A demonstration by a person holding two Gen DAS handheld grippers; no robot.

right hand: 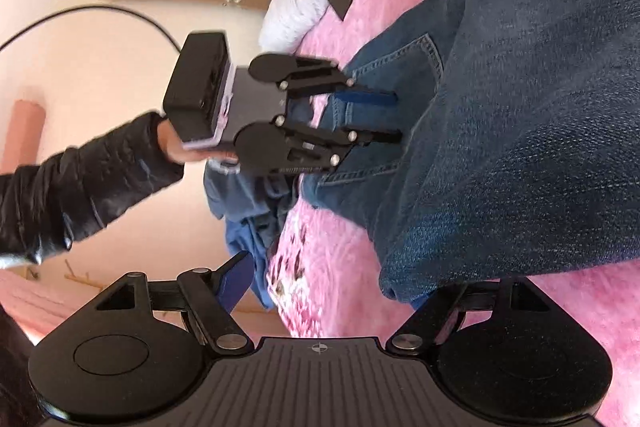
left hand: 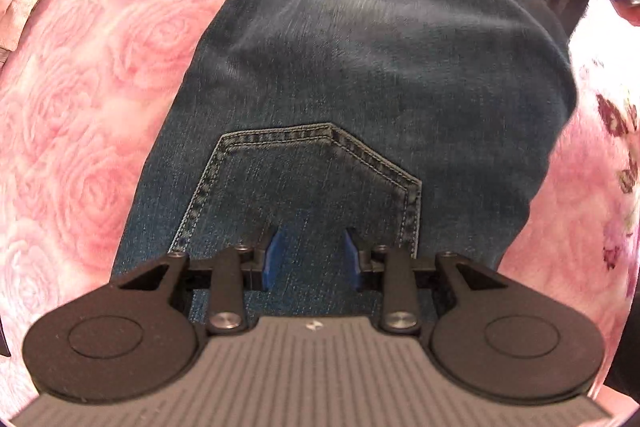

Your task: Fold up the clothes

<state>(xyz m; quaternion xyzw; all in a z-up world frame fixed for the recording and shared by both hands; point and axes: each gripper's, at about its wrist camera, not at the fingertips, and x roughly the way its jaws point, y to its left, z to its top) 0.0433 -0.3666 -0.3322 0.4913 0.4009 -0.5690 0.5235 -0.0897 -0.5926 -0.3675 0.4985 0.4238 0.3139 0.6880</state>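
No words, brand names or numbers could be read in either view. The only sign was a small round crosshair mark printed at the front edge of each gripper's ribbed grey body: on the left gripper (left hand: 311, 254) it was blurred, and on the right gripper (right hand: 320, 281) it showed clearly.

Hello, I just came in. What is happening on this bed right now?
A person is folding a pair of blue jeans on a pink rose-patterned blanket, with hand-held tongs in each hand. The left tongs are open, with their blue fingertips over the back pocket. The right tongs are open too, at the edge of the folded leg; one finger is hidden behind the denim. More blue clothing hangs off the bed's edge, not yet folded.
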